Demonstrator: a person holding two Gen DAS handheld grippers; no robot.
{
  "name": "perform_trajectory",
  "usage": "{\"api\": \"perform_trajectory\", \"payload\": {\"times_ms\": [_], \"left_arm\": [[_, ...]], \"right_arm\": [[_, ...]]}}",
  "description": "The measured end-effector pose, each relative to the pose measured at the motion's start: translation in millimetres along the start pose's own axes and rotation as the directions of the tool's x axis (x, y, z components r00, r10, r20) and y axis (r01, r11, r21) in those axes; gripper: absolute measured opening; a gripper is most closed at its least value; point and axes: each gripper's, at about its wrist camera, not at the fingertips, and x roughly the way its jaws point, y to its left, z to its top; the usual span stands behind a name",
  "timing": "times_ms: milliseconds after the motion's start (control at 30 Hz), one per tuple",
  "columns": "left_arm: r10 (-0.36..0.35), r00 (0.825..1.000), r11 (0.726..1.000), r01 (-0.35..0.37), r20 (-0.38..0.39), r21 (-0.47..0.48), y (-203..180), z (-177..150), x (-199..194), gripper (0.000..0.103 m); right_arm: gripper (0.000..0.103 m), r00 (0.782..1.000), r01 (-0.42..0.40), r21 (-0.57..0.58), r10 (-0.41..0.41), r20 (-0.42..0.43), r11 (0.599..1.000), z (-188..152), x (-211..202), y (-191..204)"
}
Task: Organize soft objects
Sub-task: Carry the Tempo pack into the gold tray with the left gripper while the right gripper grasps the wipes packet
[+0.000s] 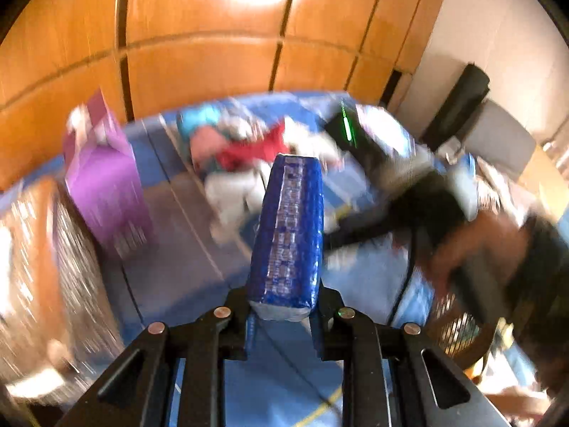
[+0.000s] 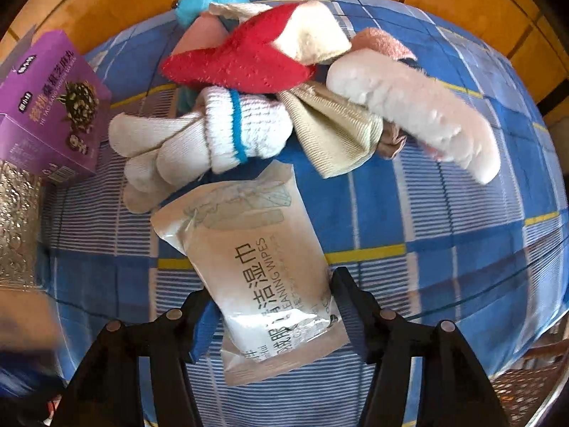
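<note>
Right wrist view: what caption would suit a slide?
Open tongs straddle a wipes packet on the blue checked cloth, sock pile beyond.

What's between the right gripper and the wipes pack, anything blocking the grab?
Nothing visible. The wipes pack lies flat on the checked cloth, its near end already between the right gripper's open fingers. The sock pile sits beyond its far end, with the white socks touching or overlapping that far edge.
</note>
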Motion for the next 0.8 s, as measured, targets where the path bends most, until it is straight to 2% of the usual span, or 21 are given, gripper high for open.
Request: {"api": "perform_trajectory", "payload": {"times_ms": [133,200,300,367,400,433,467,500,567,600,633,700,800], "left_arm": [[0.018,0.996,1.000,-0.016,0.084,-0.023,13.1,52.8,-17.7,0.023],[0.028,0.991,0.996,-0.017,0.134,-0.084,33.6,82.9,-30.9,0.024],[0.110,0.972,0.978,-0.069,0.208,-0.196,72.4,105.3,-56.4,0.024],[0.197,0.949,0.950,-0.122,0.247,-0.287,108.8,106.3,-83.0,0.024],[0.243,0.936,0.932,-0.153,0.254,-0.328,125.4,102.9,-95.2,0.024],[0.307,0.917,0.901,-0.194,0.254,-0.388,147.8,92.3,-112.1,0.024],[0.342,0.906,0.879,-0.215,0.249,-0.425,161.4,84.2,-121.6,0.024],[0.392,0.889,0.843,-0.244,0.237,-0.480,181.2,67.8,-136.0,0.024],[0.458,0.865,0.781,-0.281,0.206,-0.558,210.8,34.4,-156.1,0.024],[0.497,0.849,0.739,-0.306,0.179,-0.600,226.3,10.6,-167.3,0.024],[0.517,0.841,0.713,-0.321,0.159,-0.624,236.8,-7.3,-172.6,0.024],[0.533,0.841,0.653,-0.337,0.095,-0.678,256.6,-50.6,-178.1,0.024],[0.520,0.854,0.604,-0.352,0.018,-0.715,257.5,-98.0,-163.6,0.024]], "right_arm": [[0.066,0.998,0.019,-0.028,-0.018,0.059,0.999,-23.8,4.4,4.5],[0.066,0.997,0.034,-0.037,-0.031,0.073,0.999,-30.9,9.7,10.5],[0.066,0.995,0.051,-0.057,-0.046,0.087,0.997,-38.1,12.5,21.3],[0.066,0.993,0.065,-0.076,-0.057,0.099,0.995,-43.2,13.7,33.7],[0.066,0.993,0.070,-0.086,-0.061,0.105,0.994,-44.4,13.3,37.4],[0.066,0.992,0.075,-0.095,-0.065,0.109,0.993,-46.0,12.3,40.1],[0.066,0.991,0.079,-0.100,-0.067,0.112,0.992,-48.4,10.0,42.3],[0.066,0.991,0.083,-0.105,-0.070,0.115,0.991,-51.0,10.3,44.3],[0.066,0.990,0.087,-0.110,-0.074,0.118,0.990,-53.9,11.1,47.4],[0.066,0.990,0.089,-0.111,-0.076,0.118,0.990,-54.1,12.3,47.9],[0.065,0.990,0.091,-0.112,-0.077,0.120,0.989,-56.8,12.2,49.5],[0.065,0.989,0.094,-0.115,-0.080,0.121,0.989,-51.8,10.1,47.1],[0.064,0.988,0.103,-0.119,-0.087,0.128,0.988,-50.1,13.6,48.9]]}}
